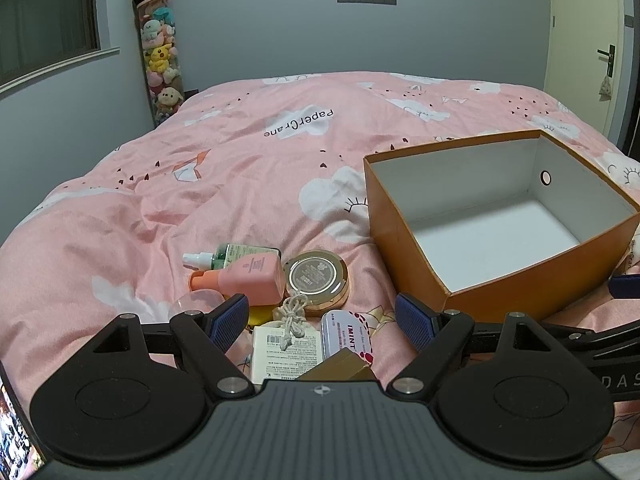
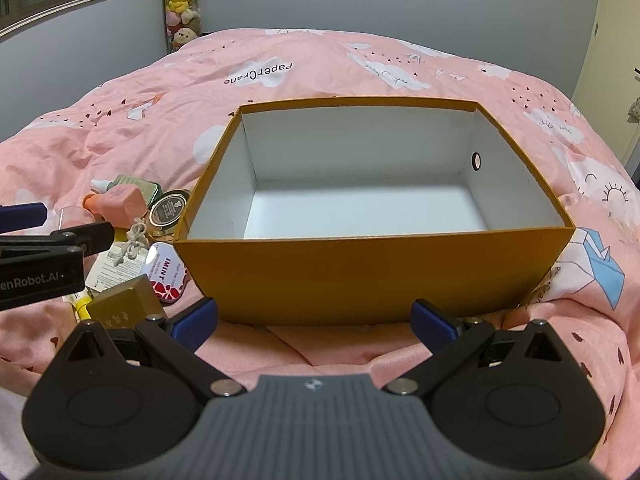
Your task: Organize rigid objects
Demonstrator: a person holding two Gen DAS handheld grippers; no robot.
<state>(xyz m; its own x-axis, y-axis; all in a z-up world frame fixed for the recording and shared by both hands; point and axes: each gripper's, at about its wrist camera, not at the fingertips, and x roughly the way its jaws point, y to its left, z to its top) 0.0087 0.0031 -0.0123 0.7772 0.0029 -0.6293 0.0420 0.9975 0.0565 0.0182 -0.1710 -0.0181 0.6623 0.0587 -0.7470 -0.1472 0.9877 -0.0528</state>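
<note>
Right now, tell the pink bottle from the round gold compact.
The pink bottle is boxy with an orange cap and lies on its side; the round gold compact is a flat disc lying lid-up. The bottle is plain pink, the compact has a dark printed lid. Both lie on the quilt, outside the box.

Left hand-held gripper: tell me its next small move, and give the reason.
Probably lower the left hand-held gripper onto the IMINT tin and close on it. Its jaws stand open with nothing between them, the tin lies just below and ahead in the pile, and the orange box beside it shows only a bare white floor, so nothing seems packed yet.
</note>
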